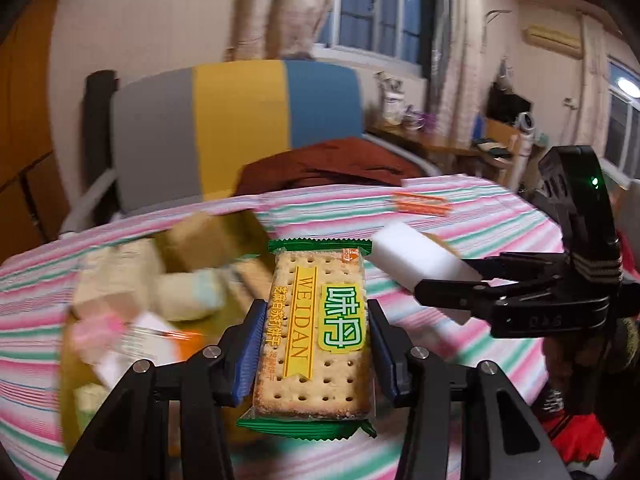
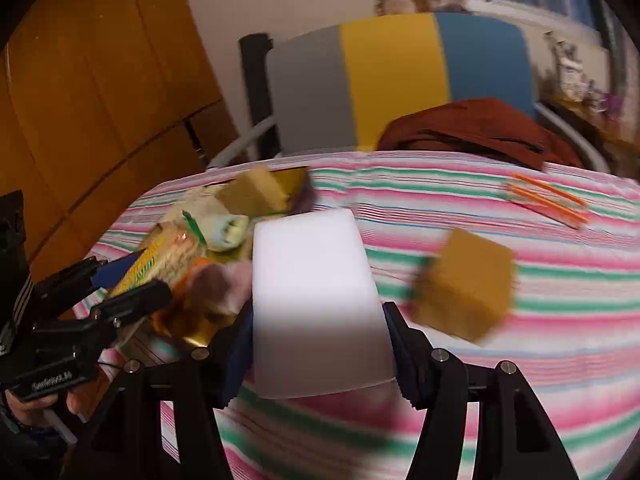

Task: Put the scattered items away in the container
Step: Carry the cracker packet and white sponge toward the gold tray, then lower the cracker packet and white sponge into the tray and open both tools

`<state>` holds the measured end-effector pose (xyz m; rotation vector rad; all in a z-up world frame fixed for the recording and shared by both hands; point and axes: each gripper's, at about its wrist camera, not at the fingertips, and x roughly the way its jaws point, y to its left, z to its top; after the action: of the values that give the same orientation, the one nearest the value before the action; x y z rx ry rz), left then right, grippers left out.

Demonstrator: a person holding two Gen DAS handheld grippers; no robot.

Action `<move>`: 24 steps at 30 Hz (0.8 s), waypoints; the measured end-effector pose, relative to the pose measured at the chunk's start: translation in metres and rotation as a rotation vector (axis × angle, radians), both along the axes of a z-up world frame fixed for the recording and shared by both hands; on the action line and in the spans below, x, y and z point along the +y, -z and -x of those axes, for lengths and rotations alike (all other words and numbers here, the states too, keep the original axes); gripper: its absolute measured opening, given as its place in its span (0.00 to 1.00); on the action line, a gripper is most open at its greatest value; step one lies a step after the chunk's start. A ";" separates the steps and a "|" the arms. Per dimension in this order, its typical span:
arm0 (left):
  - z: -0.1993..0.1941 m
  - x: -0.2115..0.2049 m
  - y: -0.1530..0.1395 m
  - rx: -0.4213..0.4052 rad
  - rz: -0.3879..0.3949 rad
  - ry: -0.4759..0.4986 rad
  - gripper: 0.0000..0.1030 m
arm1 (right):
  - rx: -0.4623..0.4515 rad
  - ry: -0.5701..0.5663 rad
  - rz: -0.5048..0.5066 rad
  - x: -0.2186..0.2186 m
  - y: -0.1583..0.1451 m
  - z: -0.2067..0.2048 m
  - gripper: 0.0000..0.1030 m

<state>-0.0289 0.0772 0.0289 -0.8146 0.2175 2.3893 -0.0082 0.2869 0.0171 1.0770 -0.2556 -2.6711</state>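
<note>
Two packs are up off the striped tabletop (image 2: 500, 280): the left tongs (image 1: 316, 344) clamp a Weidan cracker packet (image 1: 320, 332) by its long edges, and the right tongs (image 2: 320, 344) squeeze a white sponge block (image 2: 316, 300). Just left of both sits the gold container (image 2: 192, 320), blurred, already crowded with snacks. A brown cube (image 2: 466, 286) and orange sticks (image 2: 548, 200) lie out on the cloth.

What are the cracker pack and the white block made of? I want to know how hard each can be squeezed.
Cracker pack, in the left gripper: glossy clear plastic film with printed label, crimped green ends, brittle crackers inside. White block, in the right gripper: matte, featureless, probably foam sponge; blur leaves it open.
</note>
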 end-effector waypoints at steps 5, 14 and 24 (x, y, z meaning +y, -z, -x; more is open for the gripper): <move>0.039 -0.046 -0.007 0.005 0.044 -0.128 0.47 | -0.057 -0.007 0.008 -0.042 -0.002 0.054 0.60; 0.094 -0.079 0.009 -0.083 0.053 -0.214 0.47 | -0.125 0.059 0.098 -0.069 -0.001 0.124 0.60; 0.135 -0.062 0.022 -0.165 0.079 -0.197 0.47 | -0.174 0.131 0.120 -0.078 0.005 0.167 0.63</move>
<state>-0.1643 0.0154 0.0073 -1.1100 0.1720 2.4917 -0.1752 0.2086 0.0124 1.2964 -0.5299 -2.6354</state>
